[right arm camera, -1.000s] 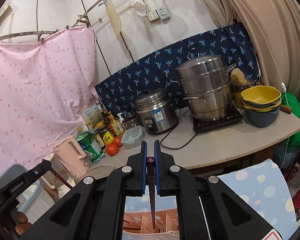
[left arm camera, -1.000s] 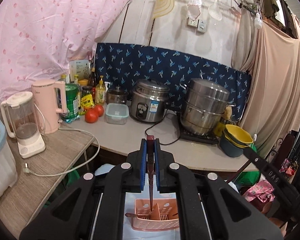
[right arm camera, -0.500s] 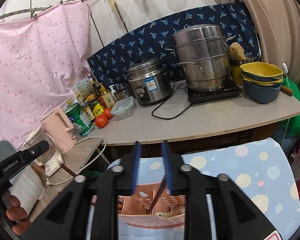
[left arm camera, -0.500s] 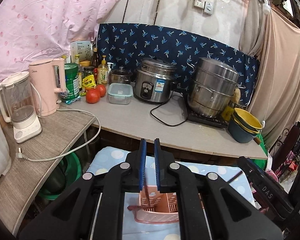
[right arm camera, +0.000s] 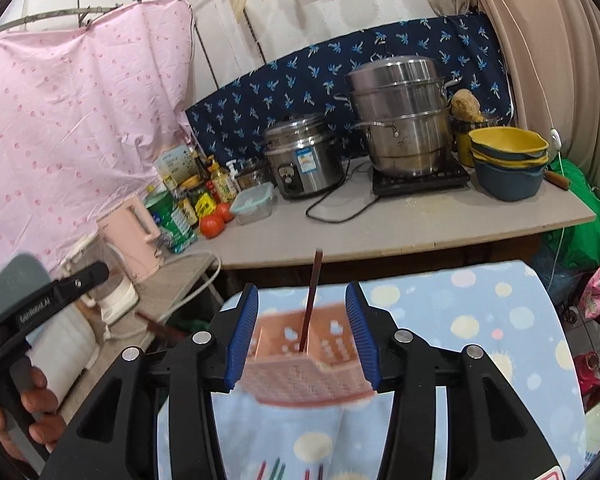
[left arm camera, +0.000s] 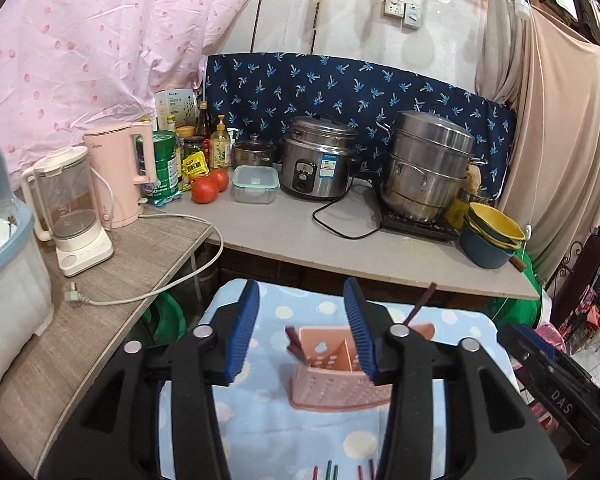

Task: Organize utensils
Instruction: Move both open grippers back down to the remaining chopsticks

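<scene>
Left wrist view: the left tongs (left arm camera: 302,334) are opening, nothing pressed between them, and their right pad hides part of the pink slotted utensil caddy (left arm camera: 332,380) on the dotted cloth (left arm camera: 292,432). Dark chopsticks (left arm camera: 418,306) lean inside it. Right wrist view: the right tongs (right arm camera: 302,332), likewise opening, frame the blurred caddy; one chopstick (right arm camera: 311,300) stands untouched.

Soft even daylight, fisheye-bent dark edges, blurred near basket (right arm camera: 306,364)

Ahead of the claw, the slotted utensil caddy (left arm camera: 338,376) was salmon pink, its chopstick (right arm camera: 311,302) dark reddish-brown. The cloth (left arm camera: 284,424) beneath was pale blue with cream dots; the backsplash fabric (left arm camera: 340,84) far beyond was navy with blue sprigs.
</scene>
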A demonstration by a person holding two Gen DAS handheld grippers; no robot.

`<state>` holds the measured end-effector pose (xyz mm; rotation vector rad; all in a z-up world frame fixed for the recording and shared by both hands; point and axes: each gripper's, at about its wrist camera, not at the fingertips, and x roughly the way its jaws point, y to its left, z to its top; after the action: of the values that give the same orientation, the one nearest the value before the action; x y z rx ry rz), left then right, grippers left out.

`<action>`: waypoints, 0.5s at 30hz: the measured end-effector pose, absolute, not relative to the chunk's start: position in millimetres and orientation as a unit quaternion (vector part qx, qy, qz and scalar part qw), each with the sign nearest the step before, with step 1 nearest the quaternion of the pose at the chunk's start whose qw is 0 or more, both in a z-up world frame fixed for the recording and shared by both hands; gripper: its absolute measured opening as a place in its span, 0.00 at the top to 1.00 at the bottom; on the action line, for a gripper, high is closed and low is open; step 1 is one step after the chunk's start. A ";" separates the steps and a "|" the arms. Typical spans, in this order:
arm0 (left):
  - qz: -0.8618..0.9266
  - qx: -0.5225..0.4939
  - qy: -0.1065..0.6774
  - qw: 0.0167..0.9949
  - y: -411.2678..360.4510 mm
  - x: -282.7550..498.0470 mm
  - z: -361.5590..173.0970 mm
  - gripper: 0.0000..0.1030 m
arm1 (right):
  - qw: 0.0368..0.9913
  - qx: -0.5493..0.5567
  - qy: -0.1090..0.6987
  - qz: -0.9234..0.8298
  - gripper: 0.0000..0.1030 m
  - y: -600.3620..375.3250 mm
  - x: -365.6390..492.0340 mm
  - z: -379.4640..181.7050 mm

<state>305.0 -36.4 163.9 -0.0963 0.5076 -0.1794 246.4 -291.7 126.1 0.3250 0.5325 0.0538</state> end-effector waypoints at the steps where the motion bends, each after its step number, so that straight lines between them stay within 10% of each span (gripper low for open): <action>1: -0.086 -0.044 0.251 0.963 -34.2 295.7 161.6 0.51 | 0.949 0.161 0.270 0.028 0.57 -289.9 237.0 121.2; 15: -0.083 -0.027 0.340 0.936 -12.2 201.3 72.0 0.50 | 0.915 0.140 0.378 0.028 0.57 -258.8 114.9 29.9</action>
<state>201.3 -12.2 72.0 -0.0544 0.6953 -0.1702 114.9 -258.8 29.9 0.2878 0.7784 0.0572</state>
